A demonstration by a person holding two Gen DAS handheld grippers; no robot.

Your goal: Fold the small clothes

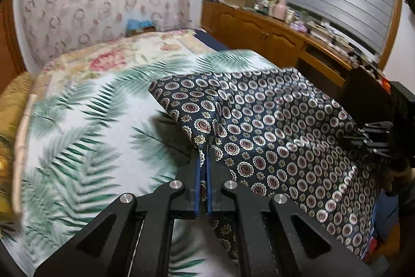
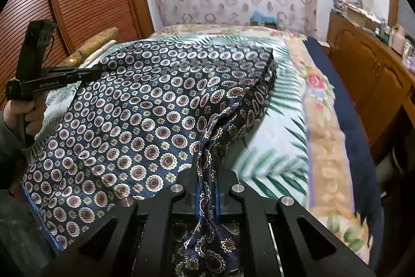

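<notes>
We hold the scarf [image 1: 272,126] up off the bed [image 1: 85,126] by two of its edges – a navy cloth printed with rows of round medallions. The left gripper [image 1: 203,147] is clenched on one edge; its blue pads [image 1: 197,173] press together with a thin fold of cloth pinched between them. The right gripper [image 2: 207,173] grips a thicker, bunched part of the scarf, which runs down between its pads [image 2: 197,199] and hangs below them in a twisted tail.

From the right wrist view the cloth spreads like a tent from the right gripper across to the left gripper [image 2: 96,72], which reaches in from the left edge, held by a hand [image 2: 31,113]. The far edge of the scarf droops toward the palm-leaf sheet [image 2: 280,126] near the middle of the bed. From the left wrist view the right gripper [image 1: 363,140] shows at the right edge, its tip against the cloth.

Beyond the sheet lies a floral blanket [image 1: 109,59] – it covers the bed's far end. A wooden cabinet [image 1: 259,30] stands along the bed's right side.
</notes>
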